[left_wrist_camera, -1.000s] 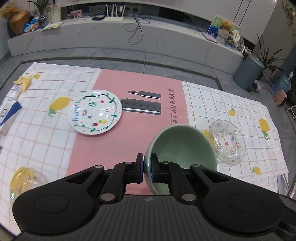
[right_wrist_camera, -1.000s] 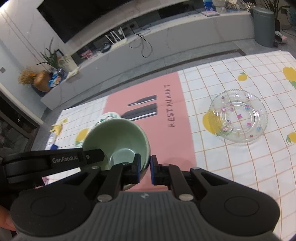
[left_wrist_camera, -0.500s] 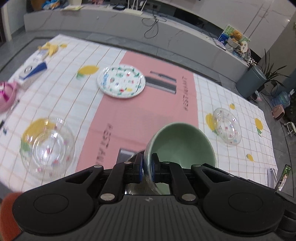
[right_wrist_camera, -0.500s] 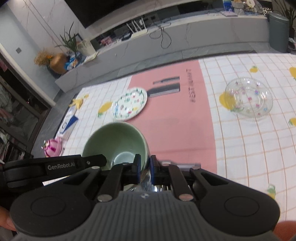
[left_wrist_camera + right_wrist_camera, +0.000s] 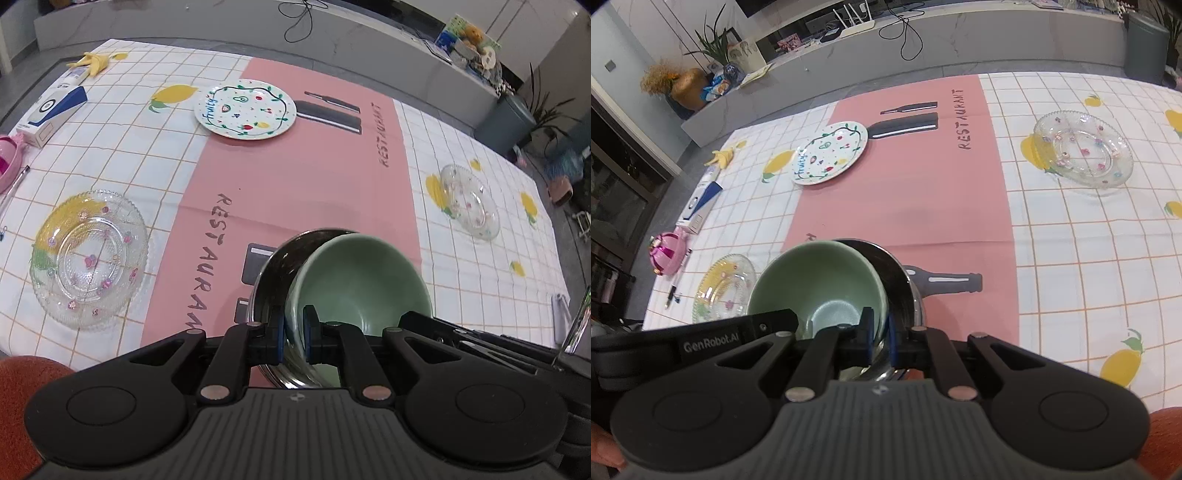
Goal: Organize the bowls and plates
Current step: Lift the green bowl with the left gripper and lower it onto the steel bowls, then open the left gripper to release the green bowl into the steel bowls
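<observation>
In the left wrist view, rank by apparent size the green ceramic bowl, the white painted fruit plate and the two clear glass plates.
1. Green ceramic bowl, nearest the camera
2. Left clear glass plate
3. White painted fruit plate
4. Right clear glass plate, farther off, so unsure

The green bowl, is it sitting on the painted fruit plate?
No, the green bowl is over a metal bowl, far from the painted plate.

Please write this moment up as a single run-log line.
left gripper: shut on green bowl rim | right gripper: shut on opposite rim | bowl: tilted, over steel bowl | stage: nesting
</observation>
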The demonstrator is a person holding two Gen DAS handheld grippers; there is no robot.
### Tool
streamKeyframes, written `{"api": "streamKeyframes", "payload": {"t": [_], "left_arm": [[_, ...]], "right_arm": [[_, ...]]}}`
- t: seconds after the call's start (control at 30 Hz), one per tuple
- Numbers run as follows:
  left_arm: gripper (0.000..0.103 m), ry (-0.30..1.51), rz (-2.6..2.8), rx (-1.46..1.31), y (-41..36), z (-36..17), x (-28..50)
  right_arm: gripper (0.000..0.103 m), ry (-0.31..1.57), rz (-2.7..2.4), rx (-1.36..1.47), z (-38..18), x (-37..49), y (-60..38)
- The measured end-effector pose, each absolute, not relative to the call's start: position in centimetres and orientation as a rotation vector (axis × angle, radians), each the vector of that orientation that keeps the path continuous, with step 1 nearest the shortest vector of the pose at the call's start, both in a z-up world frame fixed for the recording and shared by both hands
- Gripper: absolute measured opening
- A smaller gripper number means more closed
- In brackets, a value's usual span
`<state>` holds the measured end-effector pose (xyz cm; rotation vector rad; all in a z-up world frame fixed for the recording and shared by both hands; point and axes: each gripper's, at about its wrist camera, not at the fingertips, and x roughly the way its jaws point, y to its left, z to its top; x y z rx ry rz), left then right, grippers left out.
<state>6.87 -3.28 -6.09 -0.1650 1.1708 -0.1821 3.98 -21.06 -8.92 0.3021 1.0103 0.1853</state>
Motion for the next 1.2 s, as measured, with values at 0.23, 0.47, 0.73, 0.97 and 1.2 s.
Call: {"api": "streamKeyframes", "payload": {"t": [0.23, 0.47, 0.73, 0.97, 1.2], "left_arm": [[0.012, 1.191, -0.184, -0.08, -4.0, -7.0, 7.1], [0.012, 1.182, -0.186, -0.026, -4.3, -7.1, 7.2], [0.014, 1.154, -0.201, -0.031, -4.1, -6.4, 7.4], [0.015, 1.151, -0.205, -0.061, -3.8, -6.4, 7.3], [0.015, 1.136, -0.202, -0.076, -3.6, -6.0, 7.3]], "right_arm": [[0.004, 1.042, 0.171, 0.292, -10.3, 4.6, -20.7], [0.004, 1.03, 0.159, 0.244, -10.4, 4.7, -20.0], [0.005, 1.019, 0.142, 0.205, -10.4, 4.7, -19.5], [0.006, 0.99, 0.131, 0.198, -9.7, 4.4, -19.6], [0.011, 0.931, 0.109, 0.164, -8.4, 3.9, -19.7]]}}
